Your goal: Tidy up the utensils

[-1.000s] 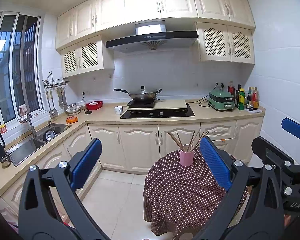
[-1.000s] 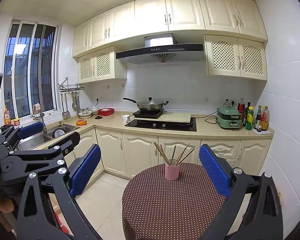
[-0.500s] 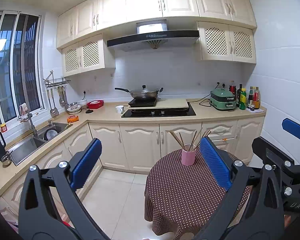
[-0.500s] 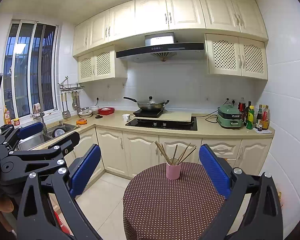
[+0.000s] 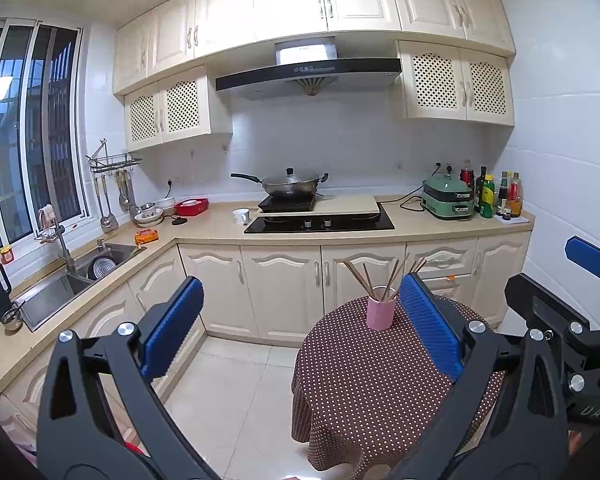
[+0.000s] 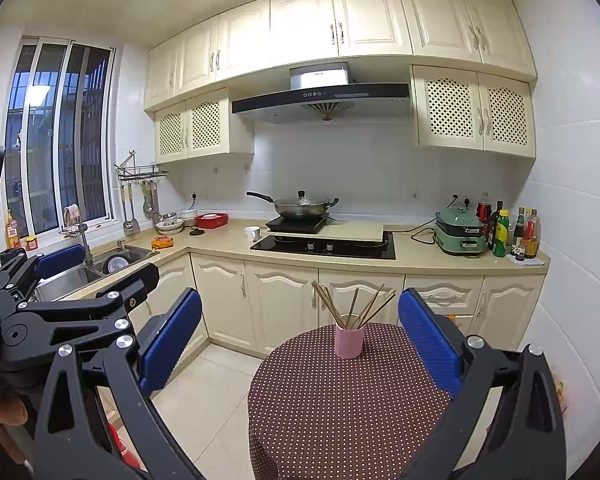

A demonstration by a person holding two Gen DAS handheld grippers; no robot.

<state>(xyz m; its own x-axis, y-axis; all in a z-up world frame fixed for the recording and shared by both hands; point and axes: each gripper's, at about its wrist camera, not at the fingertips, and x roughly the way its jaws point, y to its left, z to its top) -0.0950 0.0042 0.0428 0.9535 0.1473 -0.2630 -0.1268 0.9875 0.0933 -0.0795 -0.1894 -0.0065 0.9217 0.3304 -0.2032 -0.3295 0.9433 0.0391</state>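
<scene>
Off to the left, the left gripper (image 5: 298, 330) hangs open and empty, the pink cup (image 5: 379, 312) of chopsticks (image 5: 384, 274) lying ahead and right of its centre. Rightward, the right gripper (image 6: 300, 346), also open and empty, faces the cup almost squarely on the dotted counter (image 6: 340, 408); the sticks stand splayed upright, so this arm looks better placed.

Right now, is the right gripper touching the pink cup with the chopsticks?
Apart. In the right wrist view the right gripper is wide open and the pink cup stands farther back on the dotted table, with bare cloth between it and both blue pads.
</scene>
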